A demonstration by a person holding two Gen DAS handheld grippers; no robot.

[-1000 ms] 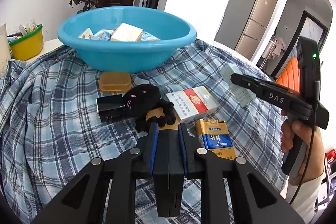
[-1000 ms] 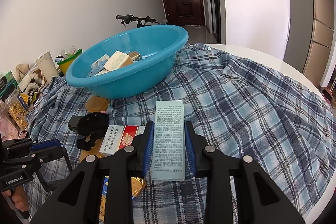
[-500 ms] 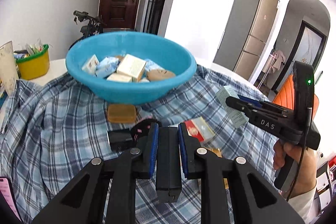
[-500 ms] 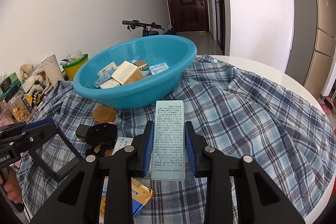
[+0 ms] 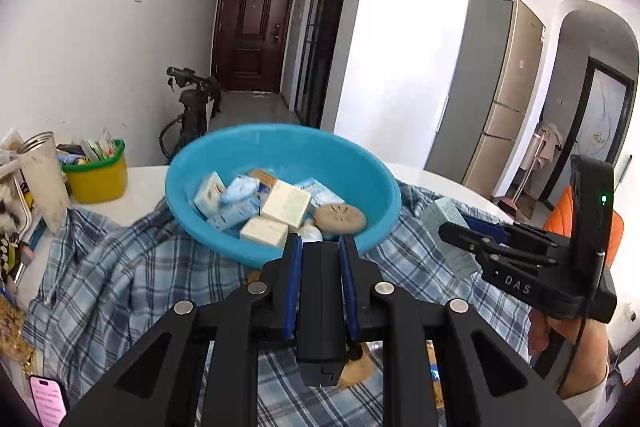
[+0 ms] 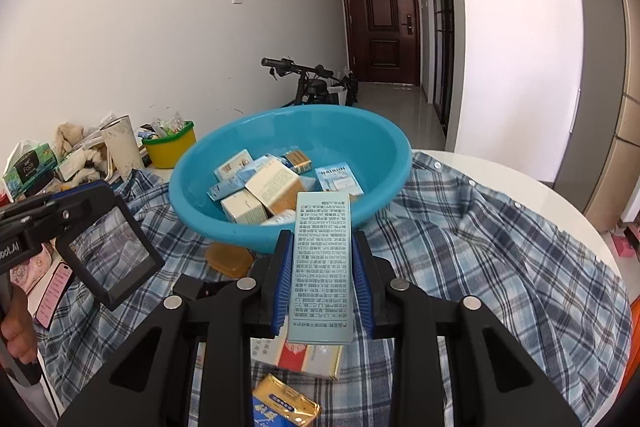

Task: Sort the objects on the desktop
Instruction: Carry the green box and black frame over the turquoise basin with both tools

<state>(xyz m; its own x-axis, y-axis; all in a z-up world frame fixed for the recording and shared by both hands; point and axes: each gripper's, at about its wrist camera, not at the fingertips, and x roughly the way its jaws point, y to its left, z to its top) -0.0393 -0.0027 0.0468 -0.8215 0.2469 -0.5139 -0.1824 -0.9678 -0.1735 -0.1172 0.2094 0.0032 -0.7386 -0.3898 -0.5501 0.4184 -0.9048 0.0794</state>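
right gripper [image 6: 323,237]: clamped tight on a tall pale-green cardboard carton covered in fine print [image 6: 323,267]. gripped across its narrow width, with the long axis running straight forward along the fingers and the far end poking out past the tips.

left gripper [image 5: 320,241]: likewise closed hard, on a flat black rectangular slab with a glossy face [image 5: 320,307]. seen edge-on in its own view, long side in line with the fingers.

dead ahead of both: a round bright-blue plastic basin [image 6: 384,163], resting on a blue-and-white plaid cloth [image 6: 500,247] and already part full of small boxes and packets. in the right wrist view, lies just beyond and below the carton's far end, which overlaps the near rim. in the left wrist view, near rim just past the slab's front edge. roughly abreast, left and right, each angled down toward the bowl; cannot tell which is the nearer.

judged next: forward over the near rim, then release, so that each piece drops end-first among the boxes. worth watching: the carton's overhanging end catching the rim, and two loads entering side by side and knocking together.

left on the cloth, nearer than the basin: a translucent amber lidded box [image 6: 228,259] at the basin's foot, a red-and-white cigarette pack [image 6: 296,355] and a gold-and-blue pack [image 6: 280,407].
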